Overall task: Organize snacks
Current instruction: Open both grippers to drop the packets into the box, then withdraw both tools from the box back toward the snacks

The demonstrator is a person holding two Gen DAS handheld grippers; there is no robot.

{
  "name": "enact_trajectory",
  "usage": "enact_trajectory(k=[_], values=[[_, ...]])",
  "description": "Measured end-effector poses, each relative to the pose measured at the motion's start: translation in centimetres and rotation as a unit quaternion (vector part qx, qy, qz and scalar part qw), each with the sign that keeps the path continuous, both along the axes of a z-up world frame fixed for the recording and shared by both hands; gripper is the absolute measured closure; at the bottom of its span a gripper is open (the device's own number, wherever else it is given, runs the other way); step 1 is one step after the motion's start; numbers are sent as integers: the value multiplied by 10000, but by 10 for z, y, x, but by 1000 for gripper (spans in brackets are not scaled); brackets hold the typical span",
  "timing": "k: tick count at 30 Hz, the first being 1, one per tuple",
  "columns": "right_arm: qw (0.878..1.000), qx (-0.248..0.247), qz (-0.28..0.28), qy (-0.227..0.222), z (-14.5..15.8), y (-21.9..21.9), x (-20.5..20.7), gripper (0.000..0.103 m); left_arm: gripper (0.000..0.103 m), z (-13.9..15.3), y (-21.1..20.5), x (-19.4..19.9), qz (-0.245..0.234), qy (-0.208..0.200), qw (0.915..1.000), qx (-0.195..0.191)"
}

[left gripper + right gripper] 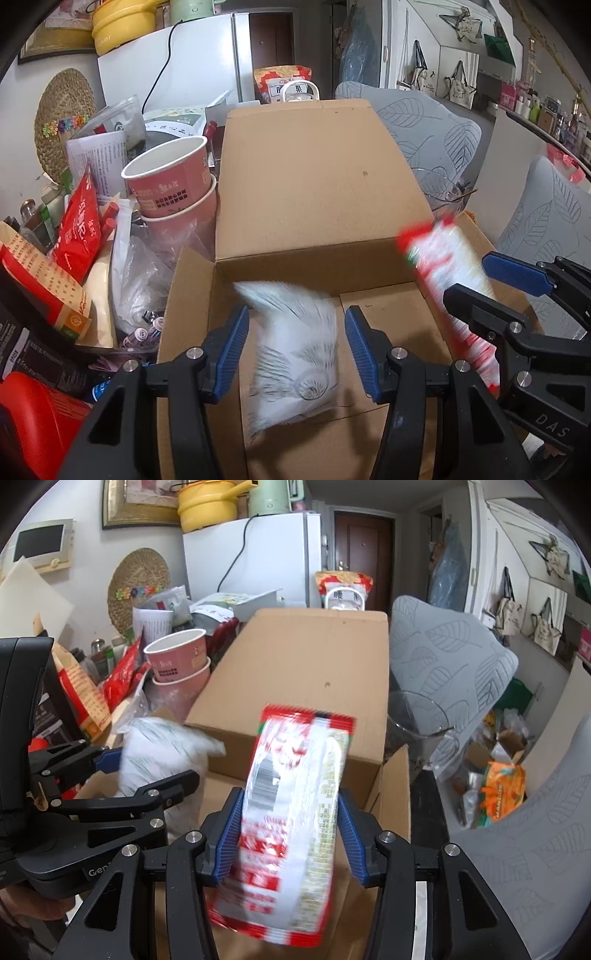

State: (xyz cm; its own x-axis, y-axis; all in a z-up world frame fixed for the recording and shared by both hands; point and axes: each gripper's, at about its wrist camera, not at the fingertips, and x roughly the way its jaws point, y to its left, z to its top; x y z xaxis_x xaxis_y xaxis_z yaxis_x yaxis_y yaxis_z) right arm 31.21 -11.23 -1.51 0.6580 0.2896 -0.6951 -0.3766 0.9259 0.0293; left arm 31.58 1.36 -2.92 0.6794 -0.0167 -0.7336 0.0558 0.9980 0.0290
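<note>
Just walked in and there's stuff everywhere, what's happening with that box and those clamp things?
A person is packing snacks into an open cardboard box, one handheld gripper in each hand. The left gripper has a white packet between its fingers, over the box floor. The right gripper is clamped on a red and white packet above the box. Cups, bags and papers crowd the left side.

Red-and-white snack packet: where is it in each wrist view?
Left wrist: red-and-white snack packet at right edge, gripped by the right gripper, above the open cardboard box.
Right wrist: packet centre-bottom, between the blue pads.
Shared landmark: stacked pink paper cups, left of the box.
</note>
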Motion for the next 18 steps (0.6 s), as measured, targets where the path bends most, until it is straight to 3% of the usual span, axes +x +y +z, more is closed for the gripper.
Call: enact_trajectory(k=[1,5,11,18], values=[[10000,-10,-19,3,-1,-1,1,54,49,1,-1,-1,10,-20,10000,48],[9999,-62,-89,83,-3,-3,2,54,30,7,-5,-4,68,-109,9995,292],[9999,-43,-128,66,5,-6,-5,54,30,20,-1,-12,132,-202,9994,234],[9997,-73,-116,-217,35,-6,-25,54,30,47,0,-31,181,-438,9987,203]])
